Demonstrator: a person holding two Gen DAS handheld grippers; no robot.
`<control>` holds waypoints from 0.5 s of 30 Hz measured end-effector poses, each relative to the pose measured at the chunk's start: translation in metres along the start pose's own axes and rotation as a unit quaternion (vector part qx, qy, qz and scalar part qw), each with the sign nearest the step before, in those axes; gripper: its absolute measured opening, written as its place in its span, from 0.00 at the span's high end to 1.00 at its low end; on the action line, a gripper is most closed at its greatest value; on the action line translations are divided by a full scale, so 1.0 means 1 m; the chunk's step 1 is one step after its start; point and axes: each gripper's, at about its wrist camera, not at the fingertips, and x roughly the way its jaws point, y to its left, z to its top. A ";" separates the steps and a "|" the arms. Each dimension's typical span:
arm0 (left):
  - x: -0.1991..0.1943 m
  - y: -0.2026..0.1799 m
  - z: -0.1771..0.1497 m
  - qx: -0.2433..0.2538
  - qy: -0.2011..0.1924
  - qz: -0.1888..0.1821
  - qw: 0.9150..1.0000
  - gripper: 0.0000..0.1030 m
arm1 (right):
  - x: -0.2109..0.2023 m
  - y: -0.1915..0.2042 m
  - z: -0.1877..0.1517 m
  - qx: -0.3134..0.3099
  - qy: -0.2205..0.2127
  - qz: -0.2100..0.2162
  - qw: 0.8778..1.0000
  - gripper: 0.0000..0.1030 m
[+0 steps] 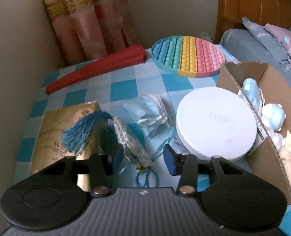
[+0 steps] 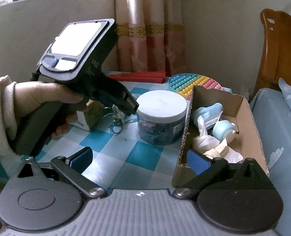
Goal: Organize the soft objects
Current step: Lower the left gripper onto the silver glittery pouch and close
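Grippers: two. The left gripper [image 1: 143,158] is lowered over a silvery tasselled pouch [image 1: 131,143], its jaws half spread; one blue pad touches the pouch, the other stands clear, so nothing is pinched. The right gripper [image 2: 139,160] is spread wide and empty by the near end of the box.
Hands: one, the left hand [image 2: 45,102] in a pale sleeve.
Cardboard box [image 2: 249,122]: one, open, with several soft pieces inside, white, cream and light blue.
Loose soft things: the pouch and one blue face mask [image 1: 151,112], lying near each other beside the jar.
Jar [image 2: 161,118]: one, clear, pale lid, touching the box.
Other items: one rainbow bubble pad [image 1: 188,56], one red folded fan [image 1: 98,68], one gold packet [image 1: 62,129].
Bench [image 2: 114,153]: blue-and-white checked cloth.
Room: pink curtain [image 2: 149,29], beige wall, a bed with wooden headboard [image 2: 281,53] to the right.
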 end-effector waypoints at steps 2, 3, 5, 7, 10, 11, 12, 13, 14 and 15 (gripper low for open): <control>0.003 0.000 -0.001 -0.003 0.002 0.003 1.000 0.60 | 0.001 -0.001 0.000 0.002 0.000 0.002 1.000 0.00; 0.003 0.000 -0.002 -0.001 0.001 0.007 1.000 0.61 | 0.001 -0.001 0.000 0.002 0.000 0.002 1.000 0.00; 0.005 -0.001 -0.004 0.003 0.001 0.009 1.000 0.63 | 0.002 -0.001 0.000 0.001 0.000 0.003 1.000 0.00; 0.006 -0.001 -0.005 0.001 0.000 0.011 1.000 0.66 | 0.002 -0.001 0.001 0.002 0.001 0.002 1.000 0.00; 0.006 -0.004 -0.006 0.007 -0.006 0.018 1.000 0.68 | 0.002 -0.001 0.001 0.004 0.000 0.003 1.000 0.00; 0.005 -0.005 -0.007 0.012 -0.009 0.020 1.000 0.72 | 0.002 -0.001 0.001 0.004 0.000 0.004 1.000 0.00; 0.005 -0.006 -0.007 0.014 -0.010 0.021 1.000 0.80 | 0.002 -0.001 0.001 0.004 -0.001 0.004 1.000 0.00; 0.005 -0.006 -0.007 0.014 -0.011 0.023 1.000 0.82 | 0.002 0.000 0.002 0.004 -0.002 0.005 1.000 0.00; 0.005 -0.005 -0.007 0.012 -0.012 0.023 1.000 0.85 | 0.002 0.000 0.002 0.003 -0.003 0.005 1.000 0.00; 0.004 -0.004 -0.008 0.010 -0.014 0.020 1.000 0.88 | 0.002 0.001 0.002 0.002 -0.004 0.005 1.000 0.00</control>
